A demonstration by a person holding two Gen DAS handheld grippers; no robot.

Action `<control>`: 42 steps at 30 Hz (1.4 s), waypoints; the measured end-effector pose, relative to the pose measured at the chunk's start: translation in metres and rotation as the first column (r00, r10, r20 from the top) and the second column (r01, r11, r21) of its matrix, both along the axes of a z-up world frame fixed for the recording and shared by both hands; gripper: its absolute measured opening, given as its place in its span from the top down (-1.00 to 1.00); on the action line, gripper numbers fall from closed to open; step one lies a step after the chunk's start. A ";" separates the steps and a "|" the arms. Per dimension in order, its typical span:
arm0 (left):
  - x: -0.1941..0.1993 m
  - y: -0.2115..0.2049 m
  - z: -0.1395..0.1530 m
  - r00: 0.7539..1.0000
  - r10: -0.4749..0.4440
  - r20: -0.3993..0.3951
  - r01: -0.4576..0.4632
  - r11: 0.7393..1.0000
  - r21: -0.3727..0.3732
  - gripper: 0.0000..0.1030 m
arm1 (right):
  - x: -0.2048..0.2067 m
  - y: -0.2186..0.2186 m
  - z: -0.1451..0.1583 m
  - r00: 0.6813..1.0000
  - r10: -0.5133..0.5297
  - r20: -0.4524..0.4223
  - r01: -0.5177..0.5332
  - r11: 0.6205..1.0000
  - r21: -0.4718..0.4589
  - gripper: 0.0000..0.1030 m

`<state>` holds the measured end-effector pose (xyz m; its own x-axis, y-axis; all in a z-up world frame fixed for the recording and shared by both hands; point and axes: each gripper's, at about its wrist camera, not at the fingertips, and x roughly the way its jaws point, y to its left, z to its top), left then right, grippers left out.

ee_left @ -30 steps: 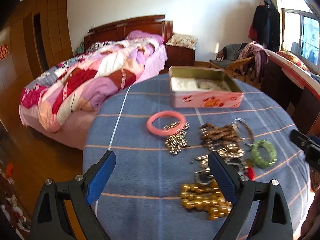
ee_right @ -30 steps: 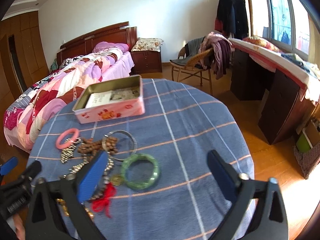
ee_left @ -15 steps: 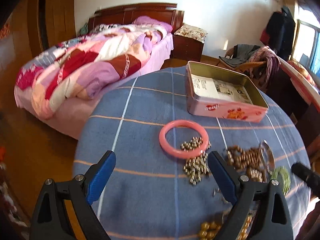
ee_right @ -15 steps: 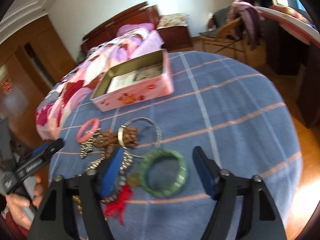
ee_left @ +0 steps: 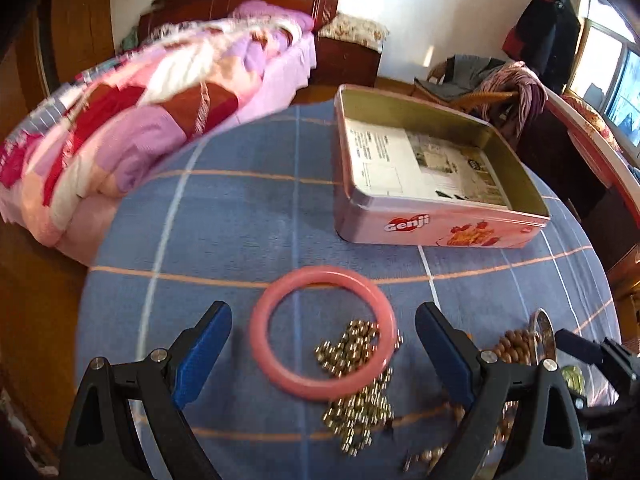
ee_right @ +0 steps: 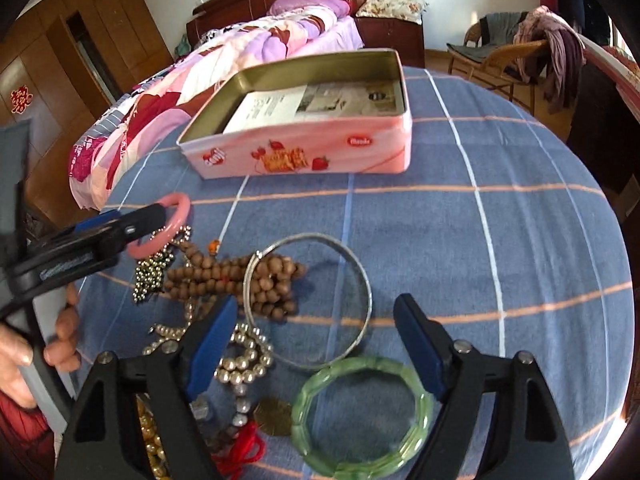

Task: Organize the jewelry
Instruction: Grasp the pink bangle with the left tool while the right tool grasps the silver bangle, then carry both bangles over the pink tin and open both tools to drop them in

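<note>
My left gripper [ee_left: 323,346] is open, its fingers on either side of a pink bangle [ee_left: 280,376] that lies partly over a silver bead chain [ee_left: 356,404]. My right gripper [ee_right: 314,340] is open above a green jade bangle [ee_right: 360,412] and a thin silver bangle [ee_right: 308,300]. Brown wooden beads [ee_right: 240,280], pearl beads [ee_right: 240,364] and a red tassel [ee_right: 240,452] lie beside them. An open pink tin [ee_left: 436,228] stands behind; it also shows in the right wrist view [ee_right: 304,148]. The left gripper [ee_right: 100,236] shows at the left of the right wrist view.
The round table has a blue checked cloth [ee_right: 500,200]. A bed with a patchwork quilt [ee_left: 140,120] lies beyond the table's left edge. A wicker chair with clothes [ee_right: 520,52] and a dark desk [ee_left: 580,168] stand to the right.
Both grippers moved forward and lower over the table. The left gripper went from the gold beads to straddle the pink bangle. The right gripper narrowed and closed in on the green and silver bangles.
</note>
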<state>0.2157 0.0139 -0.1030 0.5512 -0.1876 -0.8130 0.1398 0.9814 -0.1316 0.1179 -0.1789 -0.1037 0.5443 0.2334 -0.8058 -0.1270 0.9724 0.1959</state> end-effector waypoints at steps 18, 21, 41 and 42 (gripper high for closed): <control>-0.011 0.021 0.008 0.996 0.015 0.087 -0.006 0.994 -0.110 -0.56 | -0.007 -0.030 0.036 0.992 -0.094 0.085 0.082 0.989 0.126 -0.30; -0.020 0.025 0.028 0.987 0.016 0.163 0.010 0.988 -0.153 -0.56 | -0.004 -0.033 0.045 0.982 -0.128 0.136 0.110 0.985 0.133 -0.30; 0.069 -0.039 0.040 0.960 -0.013 0.281 0.042 0.994 -0.098 -0.56 | 0.120 -0.011 0.037 0.947 -0.216 0.238 0.212 0.976 0.040 -0.30; 0.072 -0.039 0.037 0.961 -0.018 0.277 0.046 0.994 -0.097 -0.56 | 0.120 -0.011 0.037 0.944 -0.217 0.247 0.216 0.976 0.029 -0.30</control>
<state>0.2874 -0.0256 -0.0663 0.7432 -0.2823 -0.6066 0.2156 0.9593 -0.1823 0.2383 -0.1897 -0.0670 0.7637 0.0886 -0.6394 0.0421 0.9816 0.1864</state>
